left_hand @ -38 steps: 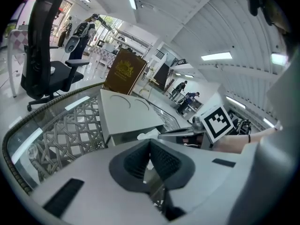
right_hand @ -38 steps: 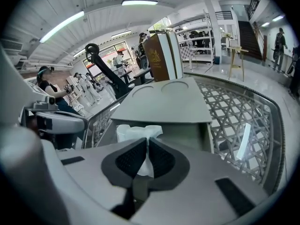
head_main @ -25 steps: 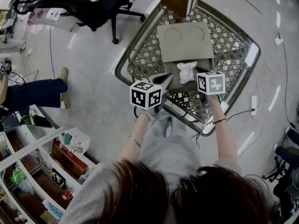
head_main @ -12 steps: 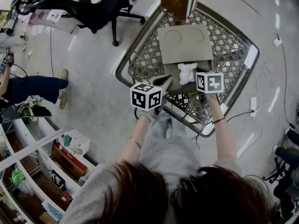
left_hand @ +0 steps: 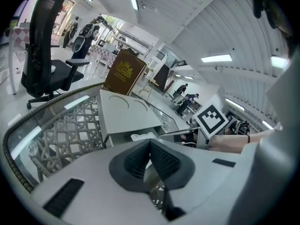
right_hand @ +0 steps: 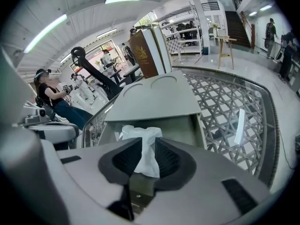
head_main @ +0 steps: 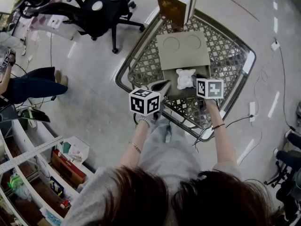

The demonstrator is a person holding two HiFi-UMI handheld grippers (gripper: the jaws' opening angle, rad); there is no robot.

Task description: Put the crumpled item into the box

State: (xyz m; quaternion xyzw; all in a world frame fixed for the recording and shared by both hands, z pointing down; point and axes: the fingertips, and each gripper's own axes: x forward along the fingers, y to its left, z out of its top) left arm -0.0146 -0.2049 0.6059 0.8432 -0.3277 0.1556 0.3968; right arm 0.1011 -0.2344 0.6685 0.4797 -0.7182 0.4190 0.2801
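A crumpled white tissue (head_main: 185, 78) hangs over the open near end of a flat grey box (head_main: 183, 48), pinched in my right gripper (head_main: 193, 81), which is shut on it. In the right gripper view the tissue (right_hand: 140, 134) sticks up between the dark pads of that gripper (right_hand: 144, 149), with the box's lid (right_hand: 154, 102) just beyond. My left gripper (head_main: 164, 85) rests at the box's near left corner. In the left gripper view its pads (left_hand: 150, 144) meet at the tips with nothing seen between them, and the box (left_hand: 124, 114) lies ahead.
The box lies on a glass-topped wicker table (head_main: 129, 60). A brown book-like case (head_main: 173, 4) stands upright at the table's far edge. A black office chair (head_main: 101, 6) is beyond on the left, a person's legs (head_main: 28, 84) at far left, and shelves (head_main: 37, 173) at lower left.
Both grippers and the tissue keep the same place relative to the box. The head view has shifted slightly, and the person at far left has moved their legs.
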